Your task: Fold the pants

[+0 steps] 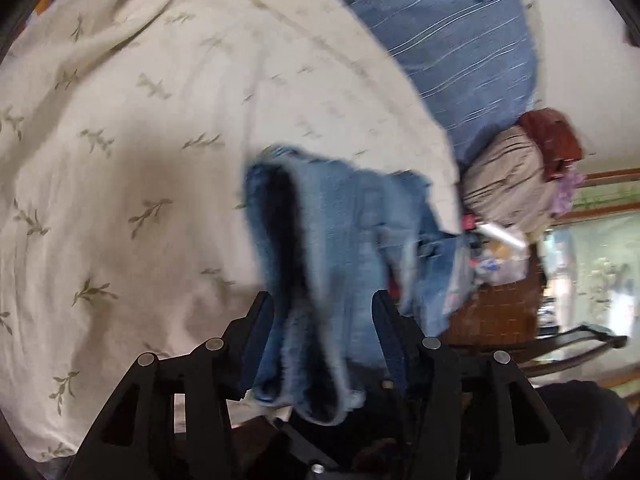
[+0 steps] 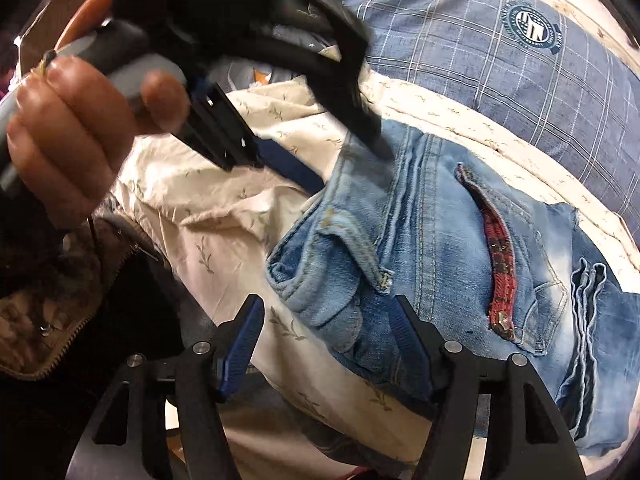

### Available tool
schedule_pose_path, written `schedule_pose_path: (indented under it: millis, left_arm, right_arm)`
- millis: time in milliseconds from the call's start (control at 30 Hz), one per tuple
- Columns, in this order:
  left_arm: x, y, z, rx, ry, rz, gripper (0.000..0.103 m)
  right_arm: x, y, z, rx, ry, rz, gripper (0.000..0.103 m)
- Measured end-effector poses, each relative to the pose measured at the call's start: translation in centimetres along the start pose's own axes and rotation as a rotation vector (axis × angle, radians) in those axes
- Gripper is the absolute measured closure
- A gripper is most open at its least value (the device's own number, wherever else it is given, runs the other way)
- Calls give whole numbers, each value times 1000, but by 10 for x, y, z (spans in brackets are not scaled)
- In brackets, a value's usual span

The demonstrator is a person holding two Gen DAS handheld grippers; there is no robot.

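a: where are the pants (image 2: 440, 248) rn?
b: on the bed sheet (image 1: 120, 140), cream w/ leaf print, lying beside a blue plaid pillow (image 2: 500, 52). waist end is near the right gripper (image 2: 326, 320). pocket w/ red plaid lining faces up.
a: long axis?
b: in the right wrist view the denim runs from the waistband at centre out toward the lower right edge. the far end is cut off there, so can't tell the full length.
a: right jaws?
b: apart. waistband corner sits btwn the two blue pads, but the pads don't look pressed on it.
a: left gripper (image 1: 324, 312)?
b: folded denim hem bunched btwn its fingers, layers stacked, frayed edge pointing back at the cam. cloth fills the gap and touches both pads, so it's gripping the pants. that part is lifted off the sheet.
a: the hand?
b: left hand (image 2: 80, 128) wraps the gripper handle, upper left in the right wrist view, its fingers reaching down to the denim's top edge.
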State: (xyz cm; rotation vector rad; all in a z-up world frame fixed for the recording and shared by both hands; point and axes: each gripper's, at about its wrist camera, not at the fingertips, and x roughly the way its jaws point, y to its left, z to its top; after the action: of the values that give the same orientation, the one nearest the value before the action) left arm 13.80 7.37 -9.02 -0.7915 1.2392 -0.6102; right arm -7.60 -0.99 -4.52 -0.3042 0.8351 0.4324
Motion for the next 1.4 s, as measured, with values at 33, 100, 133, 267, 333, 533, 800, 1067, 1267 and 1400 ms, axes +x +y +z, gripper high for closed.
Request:
schedule_pose_path:
  millis: [33, 100, 133, 267, 333, 533, 800, 1067, 1267, 1400]
  left_arm:
    - [-3, -4, 3, 21, -17, 25, 53]
    - [2, -5, 10, 55, -28, 129, 53]
    - [8, -3, 13, 55, -21, 162, 53]
    - [23, 8, 29, 2, 15, 159, 53]
    - [28, 4, 37, -5, 16, 174, 53]
    - [29, -19, 42, 46, 9, 218, 50]
    - [-15, -25, 19, 51, -33, 135, 49]
    - [22, -13, 23, 23, 55, 228, 47]
    - [25, -14, 21, 57, 103, 168, 44]
    - [45, -12, 17, 57, 183, 99, 44]
  right_arm:
    - [1, -1, 0, 9, 4, 3, 37]
    - [1, -3, 2, 19, 7, 8, 37]
    - [1, -3, 3, 18, 7, 7, 37]
    - [0, -7, 4, 18, -2, -2, 37]
    - [2, -10, 6, 23, -9, -13, 37]
    - [0, -20, 8, 62, -18, 35, 70]
    - [-43, -72, 4, 249, -107, 28, 87]
    - [-46, -80, 0, 303, -115, 78, 86]
    - [-30, -61, 1, 267, -74, 152, 70]
    - [-22, -40, 3, 196, -46, 163, 53]
